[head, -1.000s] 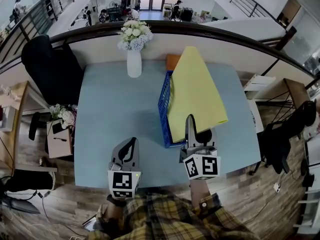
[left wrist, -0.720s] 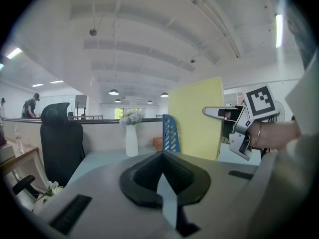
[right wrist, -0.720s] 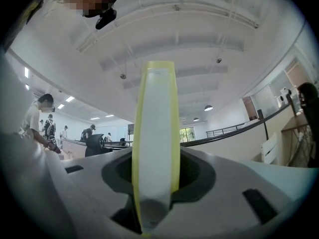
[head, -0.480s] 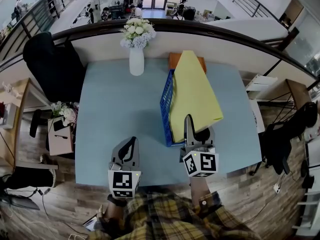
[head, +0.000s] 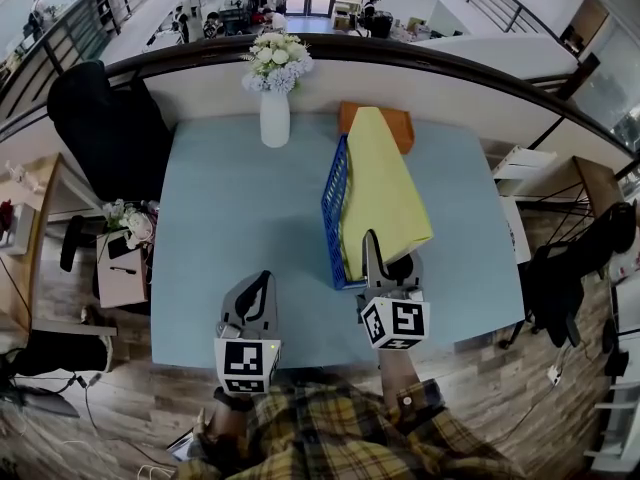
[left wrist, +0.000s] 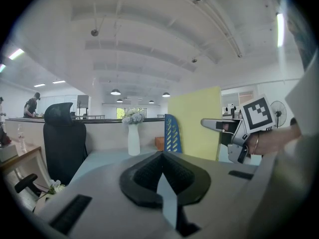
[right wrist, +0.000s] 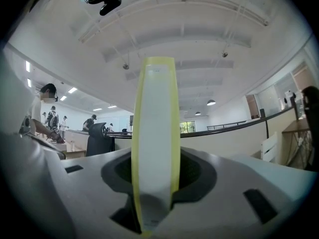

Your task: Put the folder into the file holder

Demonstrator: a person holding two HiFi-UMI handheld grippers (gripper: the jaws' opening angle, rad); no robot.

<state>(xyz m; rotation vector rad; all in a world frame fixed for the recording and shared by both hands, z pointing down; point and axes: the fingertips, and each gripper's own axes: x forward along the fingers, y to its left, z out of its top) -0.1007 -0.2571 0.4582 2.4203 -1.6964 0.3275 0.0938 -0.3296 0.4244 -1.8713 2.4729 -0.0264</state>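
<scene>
Here, one yellow folder is leaning over one blue file holder on the bench, its near edge sitting clamped between the right gripper's jaws. The left gripper is pointing across the bench, jaws together, empty. One flower vase is standing behind.

White flower vase; black office chair

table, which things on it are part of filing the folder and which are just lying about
Job: yellow folder, blue file holder, right gripper clamped on the folder.
Lying about: vase of flowers, orange box behind the holder.
</scene>
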